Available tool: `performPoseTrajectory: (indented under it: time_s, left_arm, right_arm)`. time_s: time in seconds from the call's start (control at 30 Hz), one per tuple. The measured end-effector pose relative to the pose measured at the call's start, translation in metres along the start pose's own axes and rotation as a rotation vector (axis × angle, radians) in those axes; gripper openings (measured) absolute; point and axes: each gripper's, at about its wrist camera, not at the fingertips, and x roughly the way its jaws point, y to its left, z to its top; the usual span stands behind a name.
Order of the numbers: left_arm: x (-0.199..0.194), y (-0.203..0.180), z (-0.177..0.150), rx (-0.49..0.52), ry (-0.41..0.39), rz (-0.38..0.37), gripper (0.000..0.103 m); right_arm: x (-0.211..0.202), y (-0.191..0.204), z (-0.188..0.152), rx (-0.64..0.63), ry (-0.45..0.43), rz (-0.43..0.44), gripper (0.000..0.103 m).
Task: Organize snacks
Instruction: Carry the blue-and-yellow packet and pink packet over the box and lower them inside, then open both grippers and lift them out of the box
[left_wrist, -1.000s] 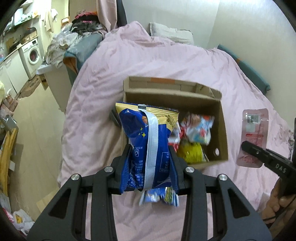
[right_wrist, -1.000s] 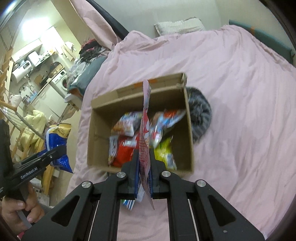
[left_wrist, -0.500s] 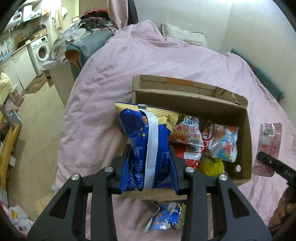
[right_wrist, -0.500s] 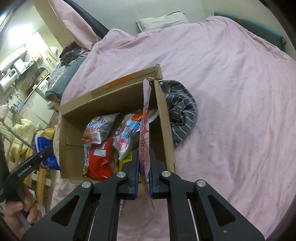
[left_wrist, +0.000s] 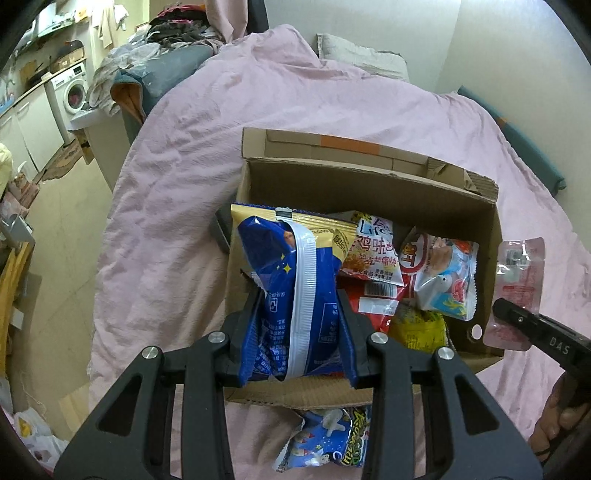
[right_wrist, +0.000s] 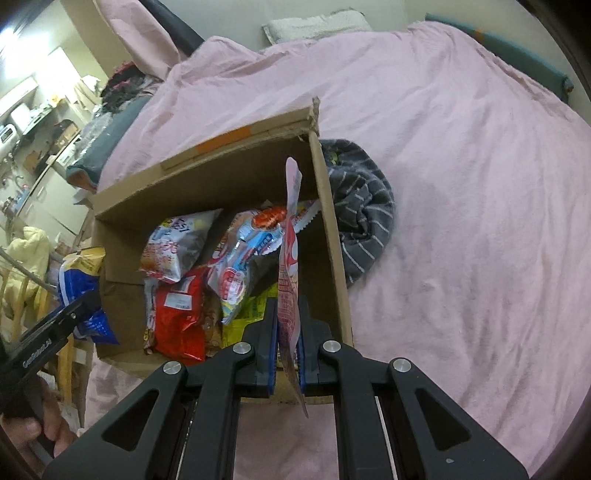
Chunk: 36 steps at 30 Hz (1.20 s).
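Note:
An open cardboard box (left_wrist: 369, 184) (right_wrist: 332, 229) sits on a pink bed cover and holds several snack packets. My left gripper (left_wrist: 301, 306) is shut on a puffy blue and gold snack bag (left_wrist: 295, 280), held over the box's near left corner. That bag (right_wrist: 79, 288) and left gripper (right_wrist: 55, 328) show at the left of the right wrist view. My right gripper (right_wrist: 288, 317) is shut on a thin pink packet (right_wrist: 290, 258), seen edge-on above the box's right side. The pink packet (left_wrist: 517, 288) and right gripper (left_wrist: 517, 317) also appear at the right of the left wrist view.
A blue snack packet (left_wrist: 325, 439) lies on the cover just in front of the box. A grey striped cloth (right_wrist: 362, 210) is bunched against the box's right wall. A pillow (left_wrist: 362, 59) lies at the bed's far end. Laundry and a washing machine (left_wrist: 72, 92) stand far left.
Both grippers have come down and closer to the box with their packets. The box fills more of both views, and the blue bag now hangs over its near left corner.

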Motion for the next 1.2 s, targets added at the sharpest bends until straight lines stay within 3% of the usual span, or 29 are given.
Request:
performPoseTrajectory:
  time_s: [0.43,1.13,1.2]
  left_arm:
    - [0.009,-0.001,-0.004,0.002,0.037,0.005,0.034]
    - [0.008,-0.005,-0.007,0.026,0.041,-0.017,0.034]
    - [0.006,-0.006,-0.007,0.038,0.042,-0.028,0.043]
  right_arm:
    - [0.014,-0.004,-0.004,0.029,0.067,0.031,0.009]
    - [0.005,0.003,-0.004,-0.040,0.034,0.009,0.013]
    - [0.000,0.003,-0.002,-0.033,0.020,0.022,0.014]
